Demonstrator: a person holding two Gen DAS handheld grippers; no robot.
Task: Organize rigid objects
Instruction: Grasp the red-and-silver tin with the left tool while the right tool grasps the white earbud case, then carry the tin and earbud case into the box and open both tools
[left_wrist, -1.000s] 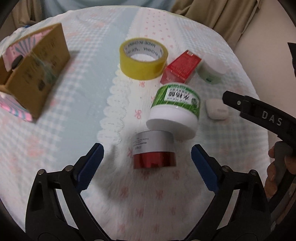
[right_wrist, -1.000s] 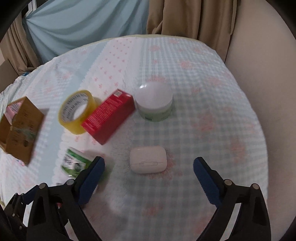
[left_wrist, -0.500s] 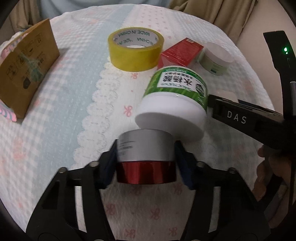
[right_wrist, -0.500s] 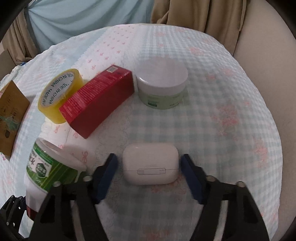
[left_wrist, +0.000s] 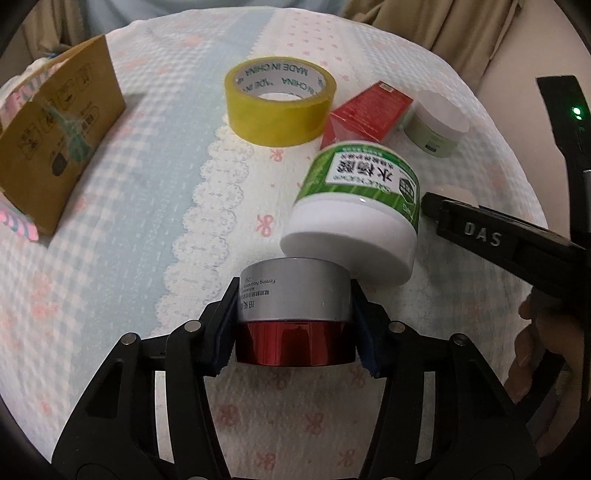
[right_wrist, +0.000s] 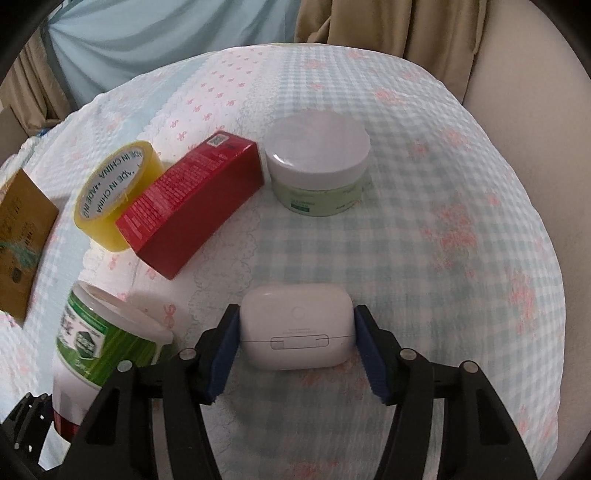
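— Silver-and-red, that short round metal-look jar (left_wrist: 294, 317): the left gripper (left_wrist: 295, 325) has its blue pads pressed on both sides of it, low over the checked, bow-printed cloth (left_wrist: 140, 236). Whether the jar has left the cloth cannot be told.

— And the right gripper (right_wrist: 297, 332)?

— Pinching the white rounded plastic earbud case (right_wrist: 297, 326) by its two ends, near the cloth's middle. Both picks look to be at the grasp stage; sorting seems barely begun.

— What does the next move call for?

— Probably a straight lift. The tilted green-labelled white plastic tub (left_wrist: 356, 214) leans right against the silver jar, so pulling the jar away may tip or roll it. The likely drop place is the brown cardboard box (left_wrist: 55, 147) at far left, though that is a guess.

— Anything hard to read?

— The box's inside is hidden. The yellow tape roll (left_wrist: 280, 105), red carton (left_wrist: 365, 110) and pale green white-lidded jar (right_wrist: 319, 166) sit beyond, untouched. The red jar's base is covered by the pads.
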